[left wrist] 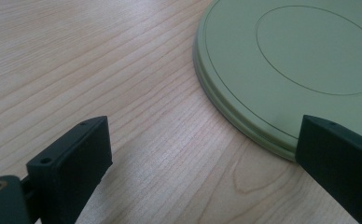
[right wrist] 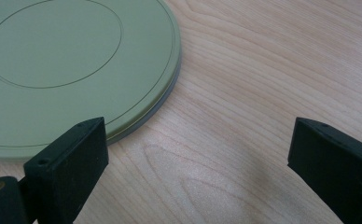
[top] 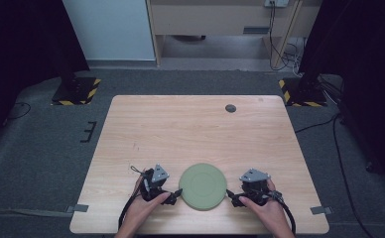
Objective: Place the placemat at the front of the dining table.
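Black jaws of each claw stand nearest the gripper cameras, spread wide and holding nothing. Worktop point(top: 190, 129): pale wood, bearing one round green plate point(top: 203, 186) lying flat near its front edge, between the two claws. Left claw point(top: 176, 193): at the plate's left rim; in the left gripper view one jaw rests over bare wood and the other overlaps the plate's point(left wrist: 300, 60) edge, contact not determinable. Right claw point(top: 230, 197): at the plate's right rim; in the right gripper view one jaw sits just at the plate's point(right wrist: 67, 60) edge, the other well clear over wood. Each claw is held by a hand.
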The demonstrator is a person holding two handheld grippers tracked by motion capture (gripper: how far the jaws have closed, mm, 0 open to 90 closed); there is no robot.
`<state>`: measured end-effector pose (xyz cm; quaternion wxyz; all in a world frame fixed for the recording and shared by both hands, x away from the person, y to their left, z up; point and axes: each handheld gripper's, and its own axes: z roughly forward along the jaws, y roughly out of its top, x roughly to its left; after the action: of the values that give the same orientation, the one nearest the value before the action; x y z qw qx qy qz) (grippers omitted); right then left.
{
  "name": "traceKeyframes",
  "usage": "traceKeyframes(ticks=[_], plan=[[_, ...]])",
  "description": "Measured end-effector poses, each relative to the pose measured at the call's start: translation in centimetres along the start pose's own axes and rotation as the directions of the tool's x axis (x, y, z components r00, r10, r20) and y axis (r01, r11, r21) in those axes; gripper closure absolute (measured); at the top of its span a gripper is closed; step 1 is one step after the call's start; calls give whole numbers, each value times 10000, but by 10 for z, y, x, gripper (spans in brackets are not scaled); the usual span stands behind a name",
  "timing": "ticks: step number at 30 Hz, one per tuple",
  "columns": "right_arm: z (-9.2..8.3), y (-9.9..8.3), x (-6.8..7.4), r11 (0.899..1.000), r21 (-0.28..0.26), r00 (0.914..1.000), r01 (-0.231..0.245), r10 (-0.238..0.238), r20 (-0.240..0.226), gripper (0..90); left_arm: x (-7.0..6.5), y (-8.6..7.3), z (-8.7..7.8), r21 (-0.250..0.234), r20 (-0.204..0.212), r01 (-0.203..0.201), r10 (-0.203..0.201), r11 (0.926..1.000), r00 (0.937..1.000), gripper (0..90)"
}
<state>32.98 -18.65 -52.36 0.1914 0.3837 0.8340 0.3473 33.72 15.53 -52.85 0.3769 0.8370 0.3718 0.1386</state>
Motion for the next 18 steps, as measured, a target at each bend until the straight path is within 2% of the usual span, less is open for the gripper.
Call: traceKeyframes(ticks=[6,10,14,18], plan=[[2,-1,2,9999,78,10000,83,-83,-42,51,-1,0,2,19,-130,-56,57,10000,9999,20],[2,-1,2,9999,102,9999,123,-123,-7,51,0,0,3,-47,-170,88,-89,10000,9998,14],[3,-1,3,9998,122,9999,141,-141,-30,51,-2,2,4,-94,-339,17,-20,10000,9994,12],[3,-1,3,9998,112,9999,135,-135,-32,50,-2,2,5,-114,-341,84,-88,9999,9994,10]])
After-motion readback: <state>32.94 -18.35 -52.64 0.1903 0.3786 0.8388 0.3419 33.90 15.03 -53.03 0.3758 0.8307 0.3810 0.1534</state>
